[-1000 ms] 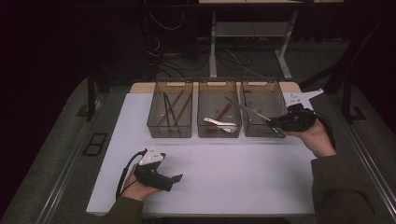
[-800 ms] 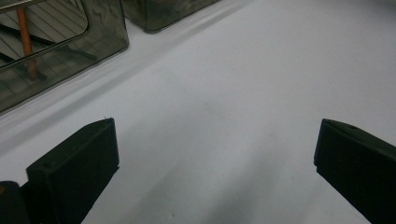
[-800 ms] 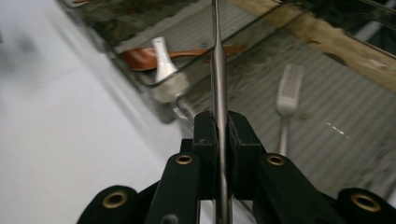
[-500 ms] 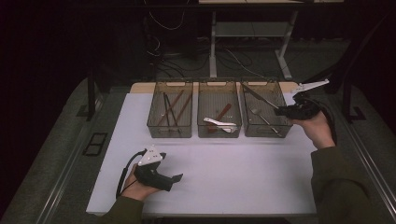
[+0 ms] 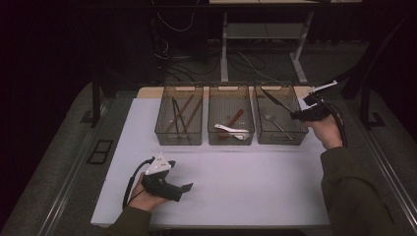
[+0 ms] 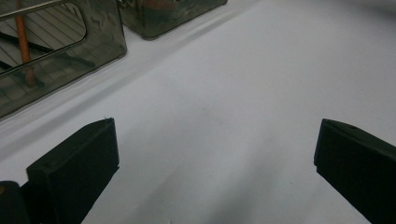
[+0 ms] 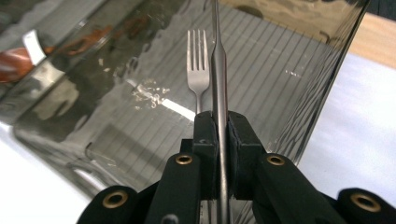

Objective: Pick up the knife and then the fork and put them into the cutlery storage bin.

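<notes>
A: What is your right tool (image 7: 219, 140) doing?

B: Its jaws are clamped on a slim metal utensil handle (image 7: 218, 84), at the right of the high frame, above the rightmost bin (image 5: 300, 133). A fork (image 7: 198, 77) lies on the bin's floor.

A: And your left tool (image 6: 215, 163)?

B: It's at the lower left on the white desk (image 5: 255, 177), jaws wide apart, gripping nothing.

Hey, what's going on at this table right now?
A person is sorting cutlery among three clear bins on a white table. The right hand-held gripper is shut on the handle of a slim metal utensil, holding it over the right-hand bin, where a fork lies on the bottom. The left hand-held gripper rests on the table near the front edge, jaws open with nothing between them.
</notes>
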